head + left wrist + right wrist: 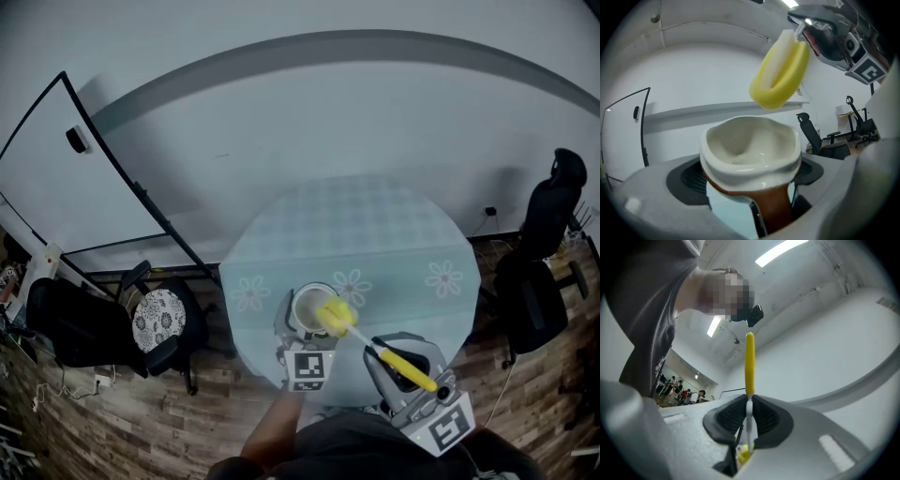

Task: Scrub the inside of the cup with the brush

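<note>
1. We see the cup (750, 145), white inside and brown outside, with its mouth up. It sits over the near part of the table, right in front of the person.
2. The left gripper (749, 180) is clamped on the cup. Its jaws stand wide, one on each side of the brown wall below the rim.
3. The brush (375, 347) has a yellow handle and a yellow sponge head (780, 75). In the left gripper view the head hangs just above the cup's far rim, clear of it and not inside. In the head view it overlaps the right edge of the rim.
4. The right gripper (749, 420) is closed tight on the brush's thin white stem. The yellow handle sticks up past the pads. This gripper sits right of the cup, and the brush slants from it towards the cup.
5. The table (394, 234) is round and has a pale teal cloth with flower prints.
6. A black chair (159, 319) with a patterned seat stands left of the table. A black office chair (544, 253) stands to the right, near the wall.
7. The floor (112, 422) is wood plank. A framed white panel (56, 169) leans at the far left.
8. The person's forearm (281, 431) reaches in behind the left gripper.
</note>
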{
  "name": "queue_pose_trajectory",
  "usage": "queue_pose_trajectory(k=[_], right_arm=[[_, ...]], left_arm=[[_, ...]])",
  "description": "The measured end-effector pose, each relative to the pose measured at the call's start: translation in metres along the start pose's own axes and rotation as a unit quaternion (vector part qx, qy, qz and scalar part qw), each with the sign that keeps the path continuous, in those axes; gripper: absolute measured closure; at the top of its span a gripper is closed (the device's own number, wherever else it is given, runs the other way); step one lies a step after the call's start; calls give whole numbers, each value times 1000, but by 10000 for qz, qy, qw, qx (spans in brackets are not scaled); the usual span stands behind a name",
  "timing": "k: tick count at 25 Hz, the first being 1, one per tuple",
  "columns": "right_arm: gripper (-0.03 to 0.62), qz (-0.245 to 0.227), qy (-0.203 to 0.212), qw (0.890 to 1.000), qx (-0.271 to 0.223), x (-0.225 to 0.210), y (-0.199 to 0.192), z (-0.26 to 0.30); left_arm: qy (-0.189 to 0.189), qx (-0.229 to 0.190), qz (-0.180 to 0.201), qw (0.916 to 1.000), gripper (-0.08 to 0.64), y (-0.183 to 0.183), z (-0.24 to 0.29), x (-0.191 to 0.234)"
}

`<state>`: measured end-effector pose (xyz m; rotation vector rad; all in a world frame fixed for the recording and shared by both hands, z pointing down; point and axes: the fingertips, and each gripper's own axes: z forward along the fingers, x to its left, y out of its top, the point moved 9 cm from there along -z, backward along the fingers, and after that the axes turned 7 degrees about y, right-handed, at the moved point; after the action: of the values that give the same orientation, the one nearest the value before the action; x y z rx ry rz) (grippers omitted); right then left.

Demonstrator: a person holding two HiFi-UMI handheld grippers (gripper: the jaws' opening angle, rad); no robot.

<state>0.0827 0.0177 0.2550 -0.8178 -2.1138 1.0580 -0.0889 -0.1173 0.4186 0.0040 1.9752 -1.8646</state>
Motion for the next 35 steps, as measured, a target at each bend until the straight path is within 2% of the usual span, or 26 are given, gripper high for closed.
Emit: queue_pose_trajectory(k=[6, 13, 16, 28, 35], right_arm=[[555, -33, 291, 9992, 288, 2, -23, 13], [555, -11, 280, 9981, 553, 6, -40, 12], [555, 17, 250, 9978, 610, 6, -44, 13], [555, 190, 351, 9980, 484, 16, -44, 28], [555, -30, 354, 9983, 459, 13, -43, 34]], left_arm=[[-9, -82, 108, 9999, 25, 6, -2, -5], [-16, -199, 290, 9994, 25, 14, -11, -16], [-12, -112, 305, 9995, 25, 11, -12, -16], [-25, -118, 403, 9991, 25, 18, -16, -15], [-113, -183, 336, 9992, 25, 17, -19, -16]])
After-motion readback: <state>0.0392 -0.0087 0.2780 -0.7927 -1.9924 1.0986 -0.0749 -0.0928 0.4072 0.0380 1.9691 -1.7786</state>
